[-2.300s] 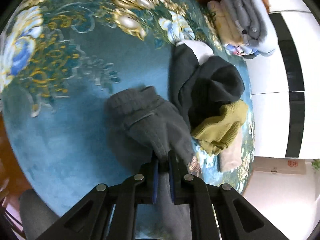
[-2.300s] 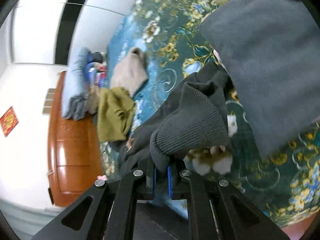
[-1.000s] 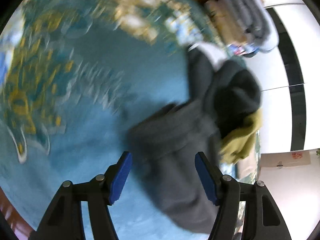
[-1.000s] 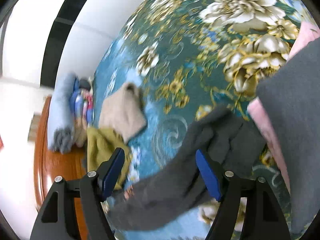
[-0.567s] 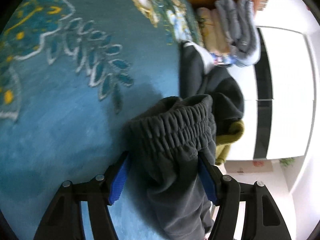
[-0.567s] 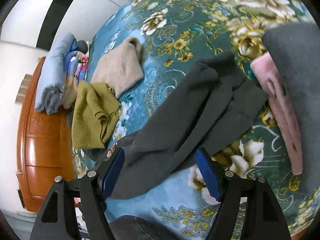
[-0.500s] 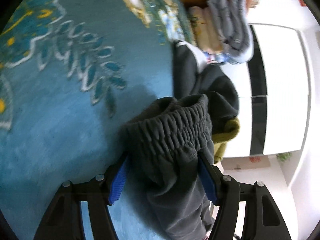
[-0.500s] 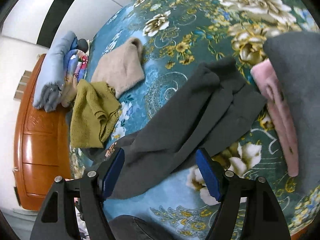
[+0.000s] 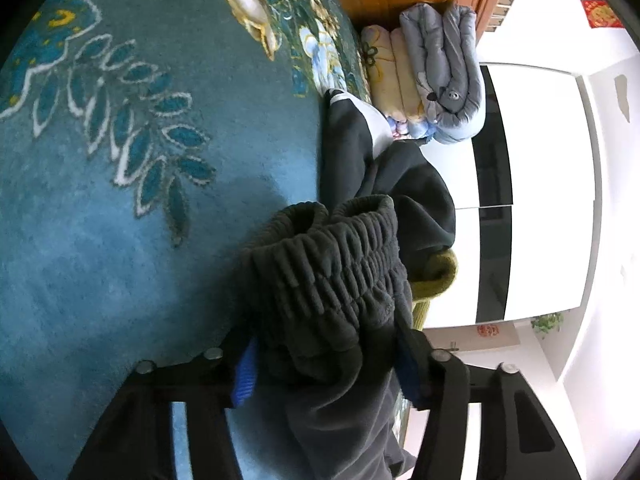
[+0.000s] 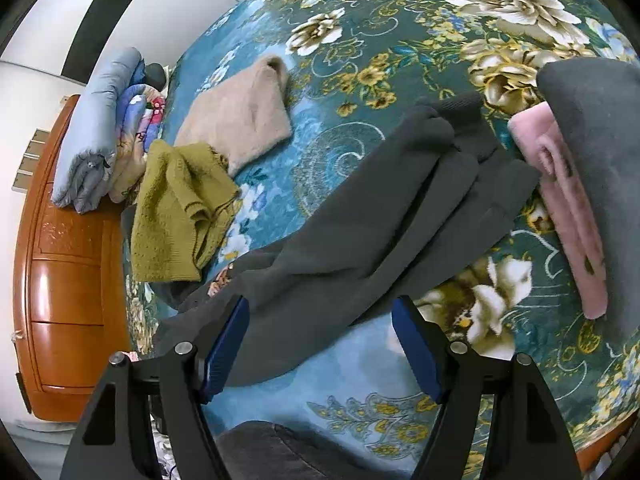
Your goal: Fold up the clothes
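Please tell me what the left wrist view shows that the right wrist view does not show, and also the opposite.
Only the left wrist view shows the elastic waistband of the grey trousers bunched between the left gripper jaws, which have just been closing on it, and a black garment behind.

Only the right wrist view shows the trouser legs stretched flat, a beige sweater, a pink garment, and the open, empty right gripper.

Both show the floral blanket, the olive sweater and the folded bedding by the wooden furniture.
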Tool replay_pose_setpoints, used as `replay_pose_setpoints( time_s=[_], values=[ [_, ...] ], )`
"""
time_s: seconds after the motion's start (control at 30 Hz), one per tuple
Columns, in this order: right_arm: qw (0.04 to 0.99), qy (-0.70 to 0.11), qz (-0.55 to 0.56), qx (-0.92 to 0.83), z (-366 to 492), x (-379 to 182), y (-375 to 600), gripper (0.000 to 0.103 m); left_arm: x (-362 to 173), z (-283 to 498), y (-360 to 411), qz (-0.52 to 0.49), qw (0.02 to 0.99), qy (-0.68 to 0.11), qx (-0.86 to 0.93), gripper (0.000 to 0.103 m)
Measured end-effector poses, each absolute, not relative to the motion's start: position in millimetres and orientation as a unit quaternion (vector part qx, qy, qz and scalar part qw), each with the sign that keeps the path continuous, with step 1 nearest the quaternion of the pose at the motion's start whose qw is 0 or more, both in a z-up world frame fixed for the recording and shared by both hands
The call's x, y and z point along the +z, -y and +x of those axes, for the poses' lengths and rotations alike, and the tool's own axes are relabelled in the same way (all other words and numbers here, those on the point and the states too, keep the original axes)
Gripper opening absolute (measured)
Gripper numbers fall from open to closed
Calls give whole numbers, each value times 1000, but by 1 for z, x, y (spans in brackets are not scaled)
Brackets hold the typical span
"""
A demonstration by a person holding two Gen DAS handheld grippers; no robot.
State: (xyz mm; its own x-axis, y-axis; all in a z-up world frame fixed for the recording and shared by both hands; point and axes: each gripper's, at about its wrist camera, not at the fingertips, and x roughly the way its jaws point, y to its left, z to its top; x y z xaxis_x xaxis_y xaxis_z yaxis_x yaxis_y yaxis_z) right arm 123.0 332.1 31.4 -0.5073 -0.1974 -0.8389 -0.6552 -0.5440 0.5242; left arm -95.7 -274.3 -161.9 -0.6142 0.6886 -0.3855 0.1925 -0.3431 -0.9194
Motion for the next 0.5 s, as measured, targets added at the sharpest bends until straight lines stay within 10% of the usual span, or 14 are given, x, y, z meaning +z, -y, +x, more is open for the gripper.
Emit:
replay_pose_setpoints(
  time_s=[0.5],
  values=[
    [140, -456, -465, 746, 129, 31, -329, 75, -91, -83, 338, -350, 131, 531, 760, 34]
  ],
)
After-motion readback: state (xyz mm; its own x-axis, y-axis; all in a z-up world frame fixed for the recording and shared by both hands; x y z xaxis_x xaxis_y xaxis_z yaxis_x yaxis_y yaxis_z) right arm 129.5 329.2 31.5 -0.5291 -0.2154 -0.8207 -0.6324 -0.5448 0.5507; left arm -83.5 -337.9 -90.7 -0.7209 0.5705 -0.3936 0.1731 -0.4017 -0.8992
